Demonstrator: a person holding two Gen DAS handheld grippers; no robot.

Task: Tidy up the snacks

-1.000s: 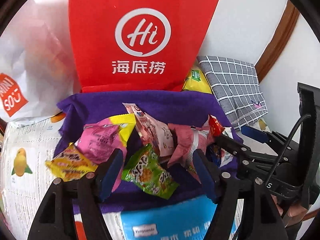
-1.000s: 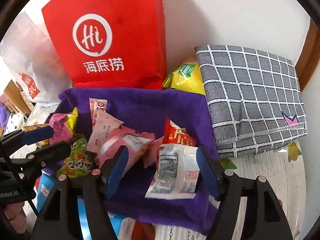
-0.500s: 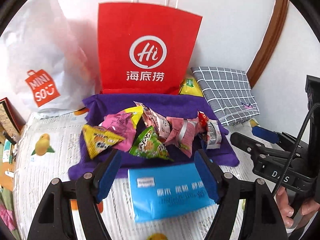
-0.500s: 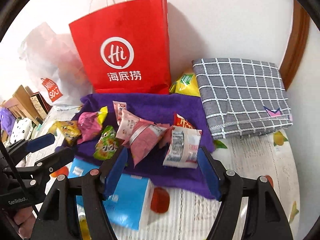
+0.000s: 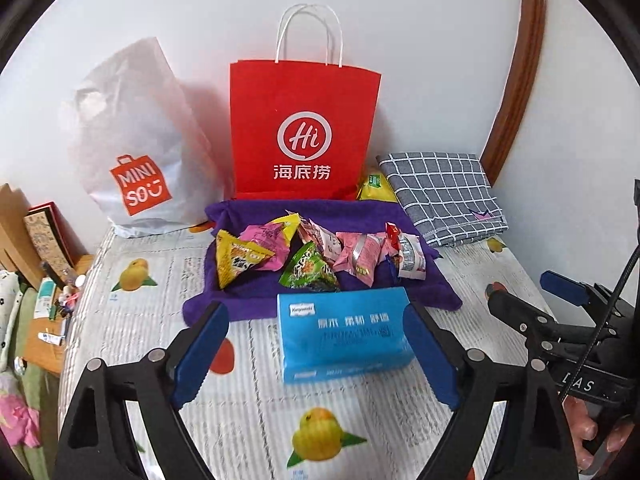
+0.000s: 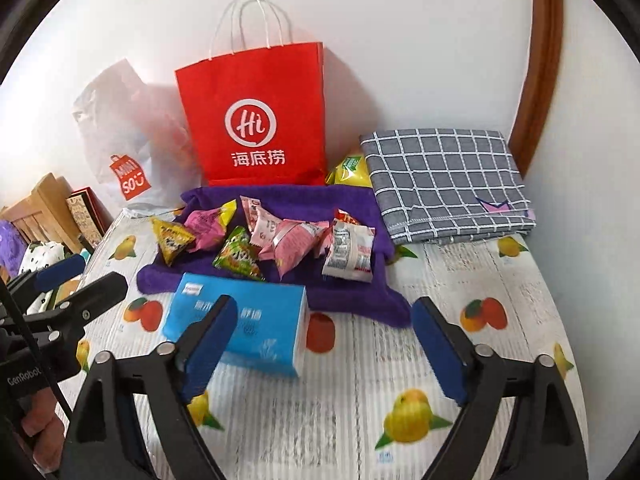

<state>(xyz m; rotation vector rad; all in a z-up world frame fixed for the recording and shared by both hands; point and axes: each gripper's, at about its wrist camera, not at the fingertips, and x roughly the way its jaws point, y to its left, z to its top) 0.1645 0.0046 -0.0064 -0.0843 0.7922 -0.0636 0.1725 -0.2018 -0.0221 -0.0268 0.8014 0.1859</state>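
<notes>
Bags and a blue tissue pack on the desk

A red paper bag (image 5: 304,136) and a white plastic bag (image 5: 136,140) stand by the wall. A grey checked cloth (image 5: 444,196) lies folded nearby. The blue tissue pack (image 5: 344,332) touches a purple towel (image 5: 240,300).

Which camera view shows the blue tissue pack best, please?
The left wrist view: the blue tissue pack lies whole and unobstructed between the open left gripper's fingers. In the right wrist view, one finger of the right gripper covers part of its front.
</notes>
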